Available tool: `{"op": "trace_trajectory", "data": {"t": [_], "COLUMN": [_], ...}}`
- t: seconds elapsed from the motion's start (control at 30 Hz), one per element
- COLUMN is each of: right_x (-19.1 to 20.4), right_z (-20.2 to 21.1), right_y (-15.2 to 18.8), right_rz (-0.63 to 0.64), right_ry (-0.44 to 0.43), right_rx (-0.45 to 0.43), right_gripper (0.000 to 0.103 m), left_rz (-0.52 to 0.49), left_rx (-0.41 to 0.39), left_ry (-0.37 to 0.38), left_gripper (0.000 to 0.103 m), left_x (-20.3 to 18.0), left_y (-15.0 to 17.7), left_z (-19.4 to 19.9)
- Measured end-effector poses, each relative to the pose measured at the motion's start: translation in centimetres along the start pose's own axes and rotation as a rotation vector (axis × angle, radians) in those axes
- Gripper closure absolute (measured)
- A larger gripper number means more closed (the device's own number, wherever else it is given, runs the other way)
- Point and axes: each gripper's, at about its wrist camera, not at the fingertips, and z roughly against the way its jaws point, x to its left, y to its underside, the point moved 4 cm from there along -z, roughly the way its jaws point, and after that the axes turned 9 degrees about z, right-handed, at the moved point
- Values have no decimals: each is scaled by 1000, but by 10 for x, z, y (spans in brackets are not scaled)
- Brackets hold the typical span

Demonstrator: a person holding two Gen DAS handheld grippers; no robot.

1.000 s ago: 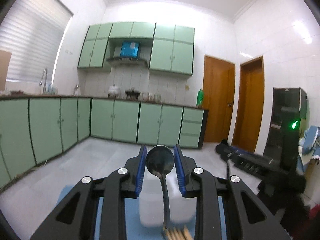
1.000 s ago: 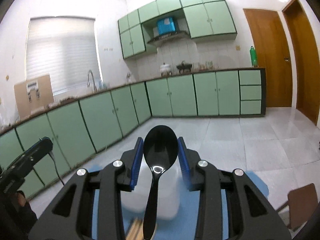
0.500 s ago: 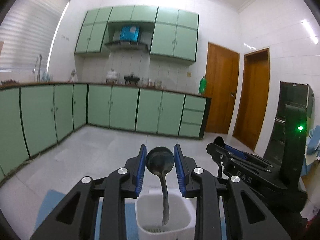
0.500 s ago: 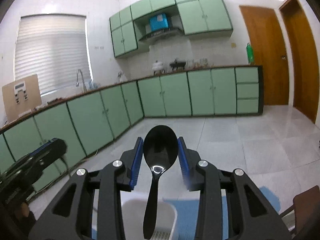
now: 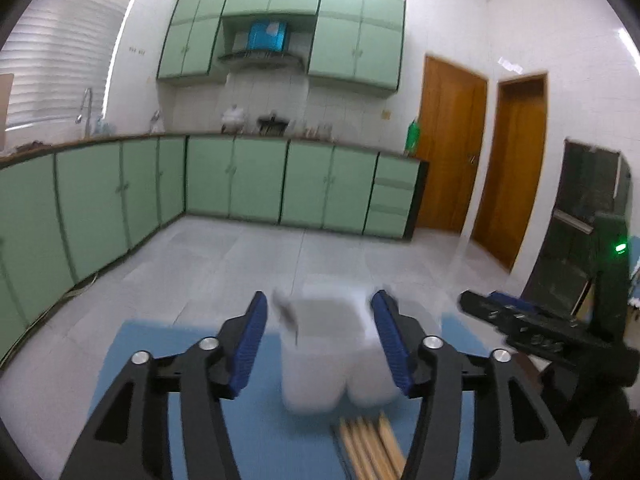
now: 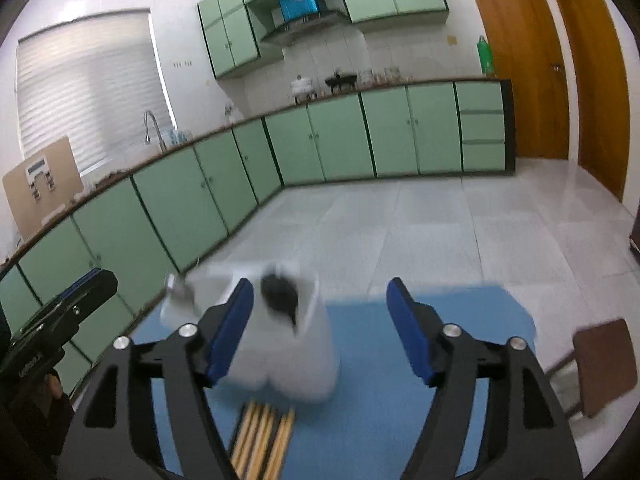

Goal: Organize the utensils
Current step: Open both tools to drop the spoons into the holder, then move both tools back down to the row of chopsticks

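Gaping wide, the left claw (image 5: 318,338) holds nothing; its blue pads (image 5: 252,342) stand either side of a white holder (image 5: 332,364) further ahead on the blue mat (image 5: 132,344). A grey spoon (image 5: 286,312), blurred, sits at the holder's left rim, bowl up. Just in front of the holder, toward the near edge of the mat, lies a bundle of wooden chopsticks (image 5: 370,446), ends almost touching the holder's base.

Right claw (image 6: 320,330) likewise spread and empty. Through it the same holder (image 6: 288,356) shows left of centre, partly behind the left pad. A black spoon (image 6: 280,296) stands in it, bowl up, at the right side; the grey spoon (image 6: 178,286) leans out at the left rim. Motion blur hides which compartment each is in. Chopsticks (image 6: 262,438) lie on the mat (image 6: 400,420) at the holder's foot.

Each claw appears at the other view's edge: the right one (image 5: 520,324), the left one (image 6: 60,316).
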Motion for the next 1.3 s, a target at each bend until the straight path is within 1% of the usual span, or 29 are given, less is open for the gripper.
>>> {"op": "trace_trajectory", "data": {"t": [0.07, 0.1, 0.23, 0.3, 0.33, 0.5, 0.67, 0.87, 1.03, 1.1, 1.17, 1.2, 1.27, 1.3], "right_x": [8, 12, 31, 43, 48, 67, 84, 92, 91, 88, 84, 83, 82, 82], "right_z": [16, 23, 41, 49, 53, 69, 77, 71, 70, 73, 76, 78, 81, 82], "right_y": [29, 44, 96, 117, 127, 164, 182, 193, 194, 192, 192, 192, 193, 195], "right_rz": [14, 15, 35, 57, 64, 106, 159, 204, 235, 253, 259, 251, 202, 184], "right_ry": [8, 9, 6, -6, -12, -37, -56, -34, 25, 81, 95, 88, 23, -5], "right_rx": [59, 88, 185, 225, 239, 297, 330, 374, 387, 377, 367, 364, 363, 366], "right_gripper": [33, 33, 32, 32, 32, 32, 32, 33, 33, 33, 33, 33, 33, 36], "left_rz": [9, 18, 38, 31, 21, 34, 25, 10, 12, 12, 15, 17, 18, 18], "left_rx": [56, 93, 195, 232, 249, 338, 368, 392, 404, 408, 407, 404, 401, 400], "left_ry": [-6, -11, -42, -63, -85, -106, -114, -131, -139, -145, -150, -149, -151, -153], "left_gripper": [47, 47, 47, 47, 47, 47, 47, 47, 47, 47, 47, 47, 47, 47], "left_x": [0, 1, 8, 11, 13, 19, 14, 12, 14, 15, 15, 16, 17, 17], "left_y": [21, 39, 90, 112, 123, 159, 173, 183, 185, 186, 187, 186, 187, 187], "left_z": [11, 19, 38, 45, 49, 58, 62, 64, 65, 65, 66, 68, 70, 70]}}
